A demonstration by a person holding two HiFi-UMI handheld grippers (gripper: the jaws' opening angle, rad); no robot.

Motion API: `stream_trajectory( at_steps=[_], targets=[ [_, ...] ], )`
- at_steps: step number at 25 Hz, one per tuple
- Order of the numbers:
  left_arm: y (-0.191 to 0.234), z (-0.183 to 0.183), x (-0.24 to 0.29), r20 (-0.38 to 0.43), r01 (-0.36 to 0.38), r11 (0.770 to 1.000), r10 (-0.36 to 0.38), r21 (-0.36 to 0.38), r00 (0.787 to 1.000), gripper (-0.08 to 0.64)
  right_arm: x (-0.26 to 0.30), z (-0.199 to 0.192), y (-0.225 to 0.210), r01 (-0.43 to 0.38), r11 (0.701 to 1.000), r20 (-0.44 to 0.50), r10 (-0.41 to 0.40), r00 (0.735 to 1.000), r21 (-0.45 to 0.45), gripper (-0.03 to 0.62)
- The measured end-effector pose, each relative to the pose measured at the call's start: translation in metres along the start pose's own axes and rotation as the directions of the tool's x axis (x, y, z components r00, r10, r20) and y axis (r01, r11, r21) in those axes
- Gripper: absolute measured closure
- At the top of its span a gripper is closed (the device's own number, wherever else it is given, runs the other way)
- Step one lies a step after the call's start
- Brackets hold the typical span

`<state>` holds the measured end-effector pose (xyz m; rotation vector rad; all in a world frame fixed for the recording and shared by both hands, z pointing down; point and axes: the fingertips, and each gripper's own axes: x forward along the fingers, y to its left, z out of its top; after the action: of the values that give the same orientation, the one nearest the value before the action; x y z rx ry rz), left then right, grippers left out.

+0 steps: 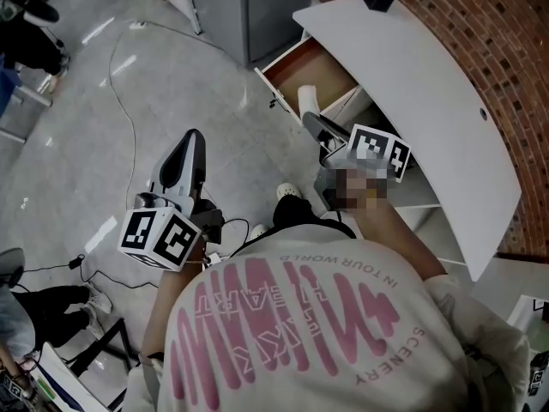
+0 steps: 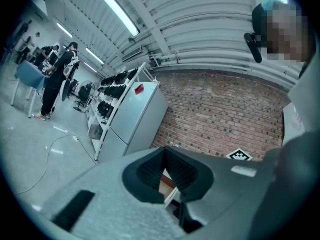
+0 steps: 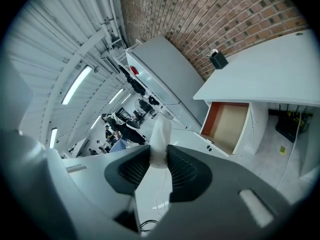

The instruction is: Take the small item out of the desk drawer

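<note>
R gripper (image 3: 159, 158) — pinching white item (image 3: 161, 131), drawer (image 3: 229, 126) open

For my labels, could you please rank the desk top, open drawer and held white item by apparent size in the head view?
1. desk top, largest by far
2. open drawer
3. white item, smallest, though it is likely nearer the camera than the drawer

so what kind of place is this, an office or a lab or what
Probably a lab or workshop rather than a home or a plain office, though that is a guess: a bare brick wall, open metal racks loaded with dark equipment, and long strip lights under a ribbed industrial ceiling.
</note>
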<state>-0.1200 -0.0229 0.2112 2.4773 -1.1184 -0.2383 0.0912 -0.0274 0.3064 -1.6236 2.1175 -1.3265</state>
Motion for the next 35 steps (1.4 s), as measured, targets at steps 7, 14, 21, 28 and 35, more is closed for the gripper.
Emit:
stream_trajectory(
  at_steps=[7, 14, 21, 28, 35],
  targets=[
    [0.006, -0.004, 0.003, -0.003, -0.014, 1.0, 0.014, -0.002, 1.0, 0.555, 0.003, 0.009, 0.01, -0.014, 0.999, 0.028, 0.015, 0.999, -0.031, 0.466],
    [0.014, -0.01, 0.007, -0.013, -0.031, 0.999, 0.031, -0.008, 0.999, 0.555, 0.007, 0.02, 0.028, -0.014, 0.989, 0.071, 0.024, 0.997, -0.147, 0.465],
    [0.026, -0.011, 0.011, -0.013, -0.06, 0.998, 0.06, -0.009, 0.998, 0.555, 0.014, 0.02, 0.038, 0.004, 0.968, 0.076, 0.015, 0.997, -0.249, 0.465],
    [0.034, -0.014, 0.013, -0.016, -0.058, 0.998, 0.058, -0.014, 0.998, 0.555, 0.022, 0.012, 0.042, 0.008, 0.955, 0.062, 0.011, 0.998, -0.295, 0.465],
    [0.041, -0.011, 0.014, -0.015, -0.059, 0.998, 0.059, -0.017, 0.998, 0.555, 0.026, 0.013, 0.039, 0.022, 0.953, 0.067, -0.002, 0.998, -0.301, 0.465]
  ],
)
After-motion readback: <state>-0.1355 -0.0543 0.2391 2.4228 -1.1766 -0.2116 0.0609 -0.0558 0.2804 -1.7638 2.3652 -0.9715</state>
